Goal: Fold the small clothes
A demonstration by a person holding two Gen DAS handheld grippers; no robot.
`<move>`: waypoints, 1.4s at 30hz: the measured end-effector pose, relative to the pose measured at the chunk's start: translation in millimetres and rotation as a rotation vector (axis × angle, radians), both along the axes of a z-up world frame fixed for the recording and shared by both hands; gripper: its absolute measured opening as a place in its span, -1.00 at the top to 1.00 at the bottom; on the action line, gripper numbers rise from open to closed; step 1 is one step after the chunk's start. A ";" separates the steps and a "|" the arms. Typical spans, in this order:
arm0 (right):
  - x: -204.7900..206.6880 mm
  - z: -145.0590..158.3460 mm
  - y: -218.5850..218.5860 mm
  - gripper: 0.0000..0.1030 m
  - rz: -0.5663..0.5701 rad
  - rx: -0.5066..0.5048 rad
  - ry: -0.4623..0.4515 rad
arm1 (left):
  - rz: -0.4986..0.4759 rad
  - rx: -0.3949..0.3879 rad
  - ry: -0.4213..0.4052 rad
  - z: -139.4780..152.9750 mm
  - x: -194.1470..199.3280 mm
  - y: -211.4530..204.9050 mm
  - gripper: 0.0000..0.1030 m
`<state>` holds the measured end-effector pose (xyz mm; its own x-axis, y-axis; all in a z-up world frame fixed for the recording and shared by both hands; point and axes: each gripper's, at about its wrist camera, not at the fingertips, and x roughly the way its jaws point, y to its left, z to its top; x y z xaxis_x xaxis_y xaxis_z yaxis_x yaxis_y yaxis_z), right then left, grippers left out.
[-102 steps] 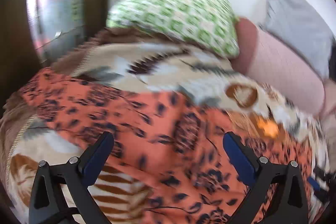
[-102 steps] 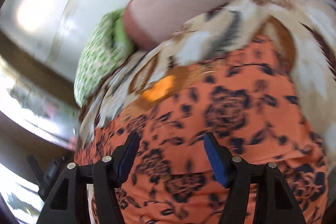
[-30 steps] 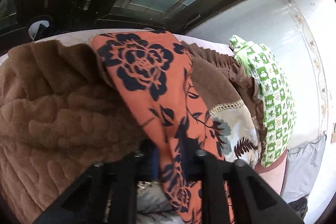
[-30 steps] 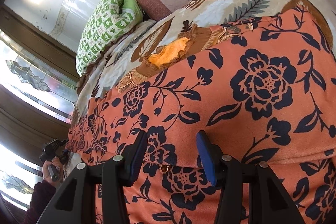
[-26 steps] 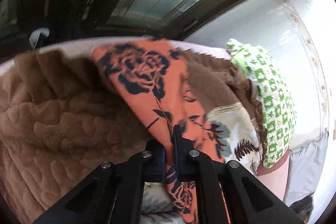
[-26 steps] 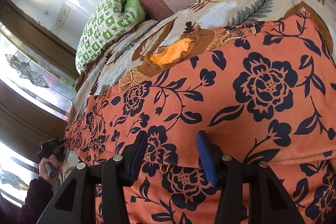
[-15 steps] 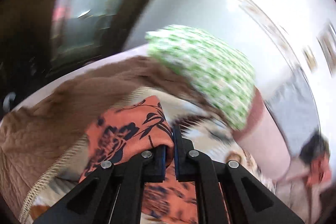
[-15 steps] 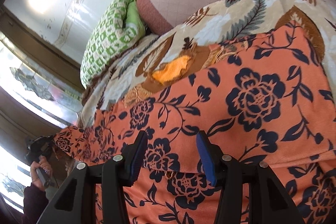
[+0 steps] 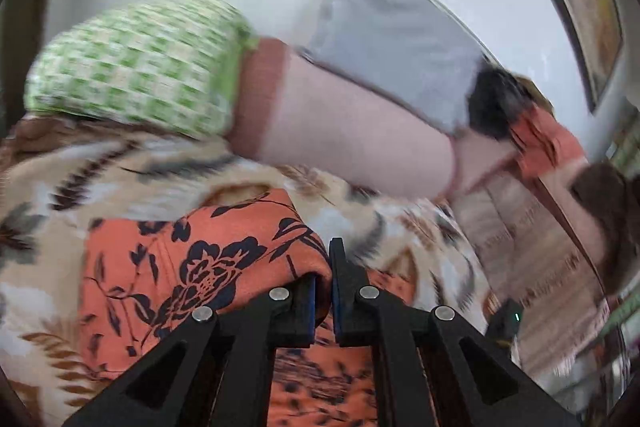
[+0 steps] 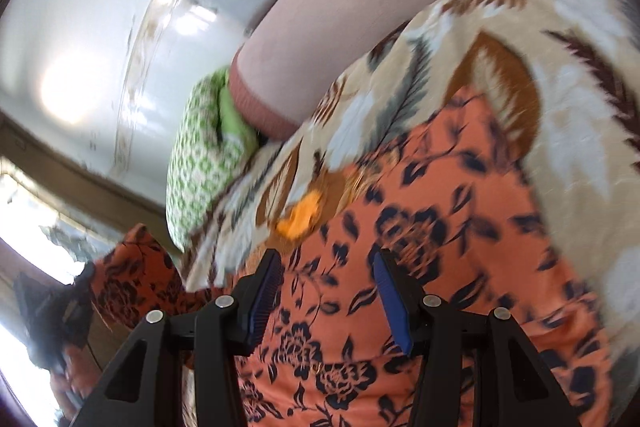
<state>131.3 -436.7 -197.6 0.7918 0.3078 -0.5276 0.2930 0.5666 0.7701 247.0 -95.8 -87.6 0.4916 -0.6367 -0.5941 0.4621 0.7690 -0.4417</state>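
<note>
L fingers (image 9: 316,301) pinch orange garment (image 9: 192,267); pinched edge hidden, view blurred.

Bright daylight, motion blur, fisheye warping

Both views are blurred by motion. The orange floral garment (image 10: 420,267) is cut off by the lower edge, and the left gripper (image 10: 52,311) appears only as a dark smear at the border

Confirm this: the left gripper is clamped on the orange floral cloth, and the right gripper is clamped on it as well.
Half right. The left gripper is shut on a fold of the orange floral cloth, but the right gripper is not clamped: the right wrist view shows its jaws apart above the cloth, gripping nothing.
</note>
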 end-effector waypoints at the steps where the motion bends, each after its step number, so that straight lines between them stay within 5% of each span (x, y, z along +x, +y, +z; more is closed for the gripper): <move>1: -3.7 0.8 -8.6 -0.03 -0.025 0.010 -0.004 | -0.052 0.015 0.025 -10.7 -6.7 -28.3 0.87; 2: -8.2 1.0 -18.4 -0.03 -0.054 0.025 -0.008 | -0.088 0.033 0.045 -19.5 -12.8 -47.7 0.84; 4: -14.4 0.6 -32.9 -0.03 -0.092 0.041 -0.009 | -0.163 0.095 0.106 -39.1 -22.4 -86.1 0.29; 6: -20.0 0.9 -46.3 -0.15 -0.129 0.040 0.001 | -0.191 0.103 0.126 -47.1 -26.6 -100.3 0.09; 13: -22.4 -1.4 -61.7 -0.18 -0.158 0.065 0.013 | -0.089 -0.012 0.014 -23.1 -19.5 -52.5 -0.37; 19: -6.3 1.1 -30.7 -0.18 -0.012 0.004 0.029 | 0.197 0.138 0.013 -65.2 -0.8 22.7 -0.37; 24: 17.2 6.6 29.2 -0.18 0.255 -0.133 0.056 | 0.411 0.218 0.093 -124.3 3.3 82.2 -0.37; 27: 20.0 -2.0 52.7 -0.18 0.385 -0.055 0.039 | 0.497 0.218 0.111 -143.2 2.1 103.7 -0.37; 32: 25.1 -16.3 98.5 -0.18 0.517 0.018 0.026 | 0.566 0.301 0.150 -156.0 10.2 110.1 -0.37; 38: 30.4 -29.5 163.0 -0.18 0.559 -0.095 0.074 | 0.538 0.348 0.181 -171.9 14.6 102.3 -0.37; 42: 35.4 -39.0 172.0 -0.17 0.490 -0.208 0.111 | 0.519 0.389 0.166 -174.9 14.1 96.4 -0.37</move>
